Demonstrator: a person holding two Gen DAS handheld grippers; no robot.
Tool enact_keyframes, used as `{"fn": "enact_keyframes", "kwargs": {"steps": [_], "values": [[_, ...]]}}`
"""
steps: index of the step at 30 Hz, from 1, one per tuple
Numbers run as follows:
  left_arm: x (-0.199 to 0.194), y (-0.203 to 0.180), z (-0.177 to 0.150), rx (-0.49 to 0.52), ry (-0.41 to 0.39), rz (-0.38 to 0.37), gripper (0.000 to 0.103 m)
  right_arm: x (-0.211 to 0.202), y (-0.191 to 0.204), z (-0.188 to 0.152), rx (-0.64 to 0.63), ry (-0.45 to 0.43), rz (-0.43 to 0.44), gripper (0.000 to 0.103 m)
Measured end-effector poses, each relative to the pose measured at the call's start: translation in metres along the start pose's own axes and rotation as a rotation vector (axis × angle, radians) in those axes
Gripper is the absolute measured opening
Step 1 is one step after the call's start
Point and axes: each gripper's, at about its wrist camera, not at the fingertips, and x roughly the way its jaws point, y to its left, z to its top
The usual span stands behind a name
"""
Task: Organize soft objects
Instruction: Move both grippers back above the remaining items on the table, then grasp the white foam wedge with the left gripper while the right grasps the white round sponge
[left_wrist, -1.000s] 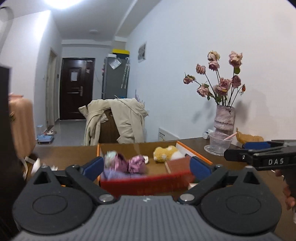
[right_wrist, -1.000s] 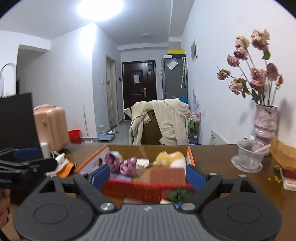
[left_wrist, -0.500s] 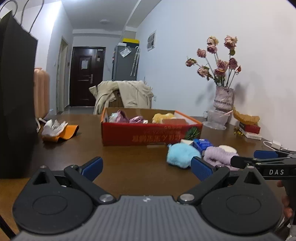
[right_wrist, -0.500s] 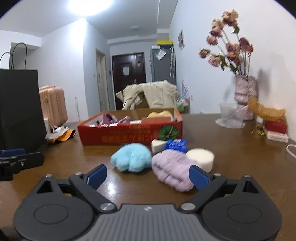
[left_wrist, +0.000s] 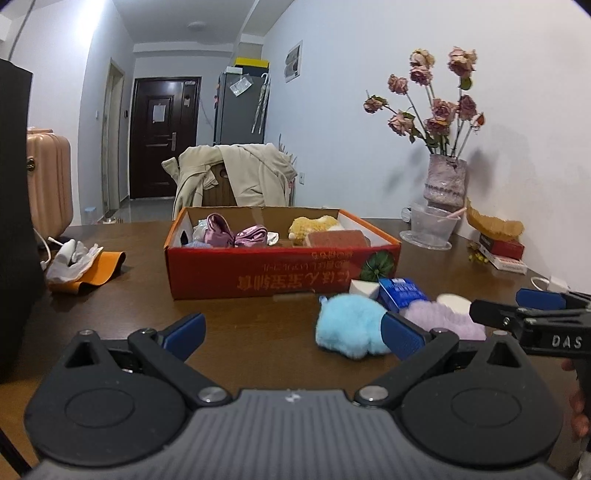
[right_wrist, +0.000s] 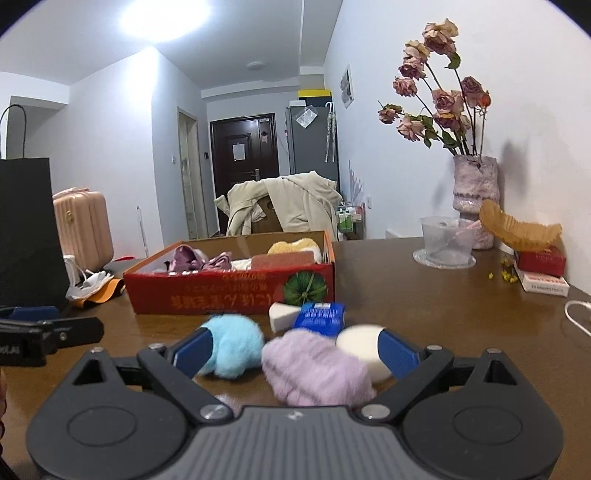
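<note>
A red cardboard box stands mid-table, holding satin scrunchies, a yellow plush and a brown sponge. In front of it lie a light-blue fluffy ball, a lilac fluffy piece, a white round sponge, a white wedge sponge and a blue packet. My right gripper is open, with the lilac piece between its fingers and untouched by the pads. My left gripper is open over bare table, left of the blue ball.
A black paper bag stands at the left edge, with an orange cloth and white wrapping beside it. At the right are a vase of dried roses, a plastic cup, red packs and a white cable.
Both grippers have sunk and tipped toward the table. The loose soft things in front of the box came into view, and the lilac piece now lies between the right fingers.
</note>
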Motion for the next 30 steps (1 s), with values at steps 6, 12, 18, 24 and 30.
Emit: {"fn": "enact_keyframes", "kwargs": {"steps": [6, 12, 18, 24, 30], "values": [[0.054, 0.004, 0.025, -0.019, 0.051, 0.002, 0.103, 0.035, -0.006, 0.026, 0.003, 0.006, 0.009, 0.095], [0.102, 0.007, 0.045, -0.024, 0.075, -0.02, 0.103, 0.075, -0.012, 0.048, 0.002, 0.039, 0.024, 0.095], [0.139, 0.016, 0.052, -0.018, 0.15, -0.055, 0.103, 0.114, -0.023, 0.064, 0.025, 0.094, 0.026, 0.094], [0.16, 0.018, 0.047, -0.074, 0.196, -0.124, 0.091, 0.152, -0.029, 0.063, 0.019, 0.143, 0.046, 0.091], [0.182, 0.003, 0.047, -0.095, 0.258, -0.19, 0.072, 0.186, -0.028, 0.052, 0.001, 0.253, 0.091, 0.076]]}}
